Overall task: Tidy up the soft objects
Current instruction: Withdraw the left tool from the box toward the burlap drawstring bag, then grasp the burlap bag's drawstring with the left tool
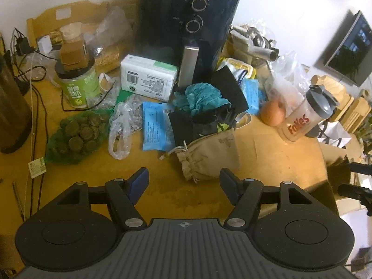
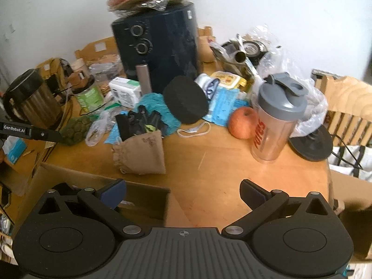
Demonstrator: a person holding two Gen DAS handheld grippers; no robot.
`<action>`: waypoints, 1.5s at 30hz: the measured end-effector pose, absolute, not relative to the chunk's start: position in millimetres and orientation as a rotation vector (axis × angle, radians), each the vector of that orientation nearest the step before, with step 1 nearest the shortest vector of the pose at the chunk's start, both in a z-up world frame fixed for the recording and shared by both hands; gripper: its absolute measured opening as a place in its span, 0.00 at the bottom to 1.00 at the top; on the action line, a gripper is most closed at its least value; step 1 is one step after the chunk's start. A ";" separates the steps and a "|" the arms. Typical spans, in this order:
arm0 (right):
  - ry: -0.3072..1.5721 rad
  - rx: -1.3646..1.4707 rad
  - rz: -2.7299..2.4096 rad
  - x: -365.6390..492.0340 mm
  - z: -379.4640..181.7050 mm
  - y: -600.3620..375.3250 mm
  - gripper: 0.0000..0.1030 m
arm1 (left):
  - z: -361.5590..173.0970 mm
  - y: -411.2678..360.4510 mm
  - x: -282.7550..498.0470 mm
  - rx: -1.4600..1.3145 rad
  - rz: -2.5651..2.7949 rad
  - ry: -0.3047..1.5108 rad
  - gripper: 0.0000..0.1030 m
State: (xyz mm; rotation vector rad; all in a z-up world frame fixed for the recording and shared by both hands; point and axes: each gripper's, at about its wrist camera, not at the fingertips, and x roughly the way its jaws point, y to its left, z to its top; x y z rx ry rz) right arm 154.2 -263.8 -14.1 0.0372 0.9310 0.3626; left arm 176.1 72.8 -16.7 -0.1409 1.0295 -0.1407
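Left wrist view shows the left gripper (image 1: 183, 181) with its jaws spread and nothing between them, above bare wood of the table (image 1: 267, 148). Just ahead of it lies a tan drawstring pouch (image 1: 209, 155), mouth toward the camera. Black fabric pieces (image 1: 197, 125) lie partly on the pouch's far end, with a teal crumpled cloth (image 1: 202, 95) behind them, in front of the dark air fryer (image 1: 188, 23). This view alone shows a green net bag (image 1: 74, 137) of round items in full at left, a clear plastic bag (image 1: 123, 125) beside it, and a blue packet (image 1: 155, 125) lying flat against the black fabric.

Right wrist view shows the right gripper (image 2: 183, 195), jaws likewise spread and empty, over the table edge and an open cardboard box (image 2: 144, 200) that the left view does not show. Here a black round foam pad (image 2: 186, 100) stands tilted behind the pouch (image 2: 141, 153); from the left camera it reads only as a dark slab. A white face mask (image 2: 195, 130) lies between the pouch and the apple (image 2: 243, 122). The shaker bottle (image 2: 274, 121) stands upright, touching the apple, and a dark kettle (image 2: 28, 100) stands at far left.
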 end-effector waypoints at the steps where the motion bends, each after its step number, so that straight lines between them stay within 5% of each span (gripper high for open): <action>1: 0.934 0.041 0.352 154.9 -15.2 -264.9 1.00 | -19.3 73.4 181.8 -0.137 -0.145 1.040 0.67; 6: 0.950 0.055 0.317 158.7 -19.2 -268.1 1.00 | -33.2 75.9 203.6 -0.140 -0.169 1.088 0.84; 27: 0.986 0.109 0.246 153.8 -24.3 -275.4 1.00 | -133.7 94.6 294.9 -0.382 -0.430 1.332 0.82; 38: 0.997 0.173 0.188 148.3 -23.3 -291.8 1.00 | -177.6 87.6 307.9 -0.429 -0.474 1.412 0.46; 45: 1.009 0.188 0.175 145.5 -27.0 -295.7 1.00 | -178.9 87.5 304.6 -0.455 -0.483 1.402 0.05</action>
